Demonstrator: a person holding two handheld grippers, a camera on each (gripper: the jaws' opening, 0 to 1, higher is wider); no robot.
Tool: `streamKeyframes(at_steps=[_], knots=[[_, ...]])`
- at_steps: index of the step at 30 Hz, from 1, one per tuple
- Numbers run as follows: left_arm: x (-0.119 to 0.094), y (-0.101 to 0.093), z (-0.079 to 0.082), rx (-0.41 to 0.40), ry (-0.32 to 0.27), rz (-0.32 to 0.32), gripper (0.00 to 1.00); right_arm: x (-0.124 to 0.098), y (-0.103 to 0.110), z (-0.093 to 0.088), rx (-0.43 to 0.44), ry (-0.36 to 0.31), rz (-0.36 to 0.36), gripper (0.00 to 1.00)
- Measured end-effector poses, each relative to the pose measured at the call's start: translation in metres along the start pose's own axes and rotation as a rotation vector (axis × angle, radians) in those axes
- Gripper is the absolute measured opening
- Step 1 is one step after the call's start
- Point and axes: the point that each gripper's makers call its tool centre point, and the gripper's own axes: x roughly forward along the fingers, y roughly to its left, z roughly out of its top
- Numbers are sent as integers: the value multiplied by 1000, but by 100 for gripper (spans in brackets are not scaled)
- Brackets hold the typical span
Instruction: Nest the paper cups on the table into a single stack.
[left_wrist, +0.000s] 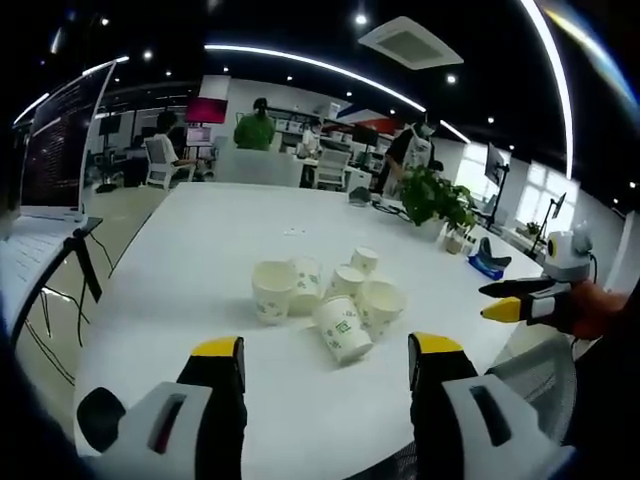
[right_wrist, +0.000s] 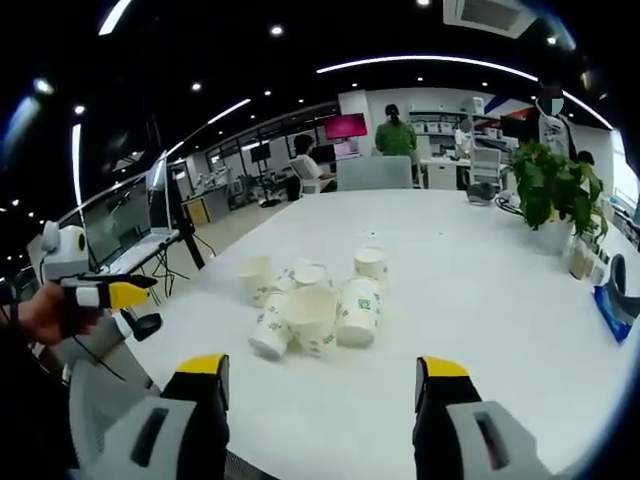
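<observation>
Several white paper cups with green print lie and stand in a loose cluster (left_wrist: 325, 300) on the white table (left_wrist: 200, 270); some are tipped on their sides. The same cup cluster (right_wrist: 315, 305) sits mid-table in the right gripper view. My left gripper (left_wrist: 327, 362) hangs open just short of the cups, nothing between its yellow-tipped fingers. My right gripper (right_wrist: 323, 382) is likewise open and empty in front of the cluster. The right gripper (left_wrist: 515, 300) also appears at the right edge of the left gripper view, and the left gripper (right_wrist: 105, 292) at the left of the right gripper view, held in a hand.
A potted plant (left_wrist: 437, 198) and a blue object (left_wrist: 487, 262) stand on the far right of the table. A laptop (left_wrist: 55, 150) sits on a side desk to the left. People stand and sit in the office behind. A chair back (right_wrist: 372, 172) is at the table's far end.
</observation>
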Motion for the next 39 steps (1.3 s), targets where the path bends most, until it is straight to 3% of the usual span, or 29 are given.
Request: streamKeyframes(at_steps=[15,31,37,39], knots=[[3,4,-1,-40,-12,7,64,11,8,9,-29,2,26,73],[29,7,-8,-76,21,-24,61,8,19,14,-66,11,25,73],[53,5,-16,-59,64,-48,60,9,25,9,-79,19,35,73],[64,4,-26,-86,114,-50,59,7,36,4,-94,28,48,73]])
